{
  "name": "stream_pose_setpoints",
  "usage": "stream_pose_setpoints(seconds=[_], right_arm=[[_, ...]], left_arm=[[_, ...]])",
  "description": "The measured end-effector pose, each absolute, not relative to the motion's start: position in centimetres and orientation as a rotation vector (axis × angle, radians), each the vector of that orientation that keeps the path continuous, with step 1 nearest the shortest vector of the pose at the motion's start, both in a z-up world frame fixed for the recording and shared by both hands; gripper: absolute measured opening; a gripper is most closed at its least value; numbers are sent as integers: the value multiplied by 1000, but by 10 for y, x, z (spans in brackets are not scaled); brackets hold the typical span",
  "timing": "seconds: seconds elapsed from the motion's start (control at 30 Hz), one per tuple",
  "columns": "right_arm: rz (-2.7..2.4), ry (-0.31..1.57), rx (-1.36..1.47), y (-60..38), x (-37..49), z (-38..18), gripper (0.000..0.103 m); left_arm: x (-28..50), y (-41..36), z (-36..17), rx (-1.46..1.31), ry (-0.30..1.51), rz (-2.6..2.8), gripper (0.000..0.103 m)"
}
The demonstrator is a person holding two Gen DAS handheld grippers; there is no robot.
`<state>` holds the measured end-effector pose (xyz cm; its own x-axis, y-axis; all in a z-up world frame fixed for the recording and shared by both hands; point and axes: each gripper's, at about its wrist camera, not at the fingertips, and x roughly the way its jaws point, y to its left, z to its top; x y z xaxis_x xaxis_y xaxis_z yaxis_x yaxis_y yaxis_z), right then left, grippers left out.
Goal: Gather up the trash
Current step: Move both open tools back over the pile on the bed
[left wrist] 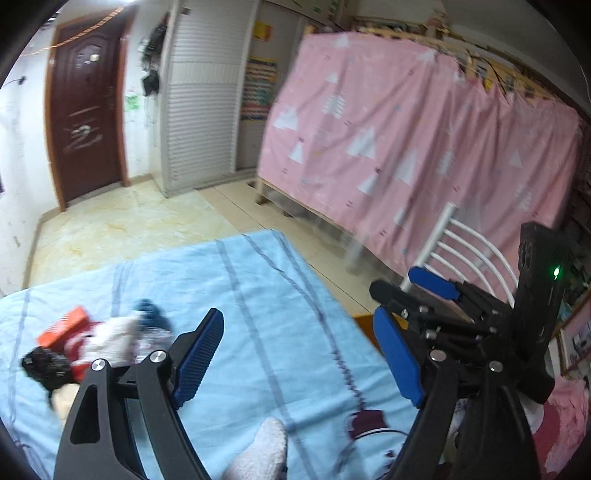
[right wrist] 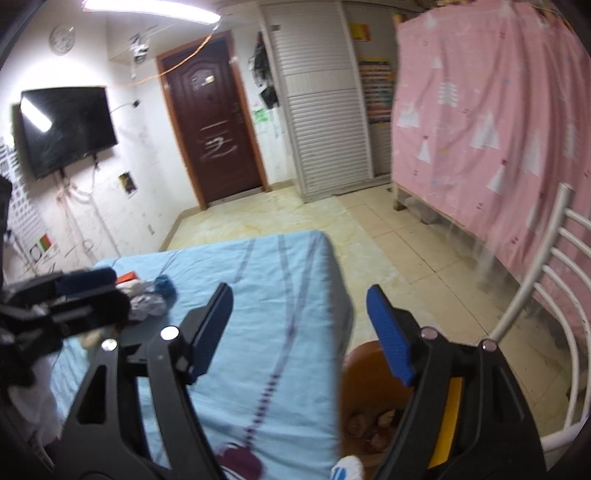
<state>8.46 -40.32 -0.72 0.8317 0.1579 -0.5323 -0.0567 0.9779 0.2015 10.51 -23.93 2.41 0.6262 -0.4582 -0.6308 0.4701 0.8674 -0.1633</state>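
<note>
both grippers (left wrist: 299, 354) (right wrist: 299, 328) empty, trash (left wrist: 99, 343) blurry

No text, brand or number can be read in either view. The orange box (left wrist: 64, 325) on the light blue striped bed sheet (left wrist: 258, 295) bears white stripes or lettering, too blurred to make out. The yellow poster (right wrist: 360, 31) and the colourful chart (right wrist: 376, 88) beside the white louvred wardrobe (right wrist: 317, 110) carry print too small and smeared to tell.
</note>
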Motion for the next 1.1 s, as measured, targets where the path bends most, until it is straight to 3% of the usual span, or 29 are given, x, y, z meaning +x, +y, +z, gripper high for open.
stream_pose_setpoints(seconds=[0.6, 1.1], right_arm=[[300, 639, 33, -278, 121, -5, 72], [431, 680, -49, -205, 143, -12, 72]], left_arm=[[118, -84, 44, -116, 657, -306, 78], [139, 0, 8, -198, 722, -149, 78]])
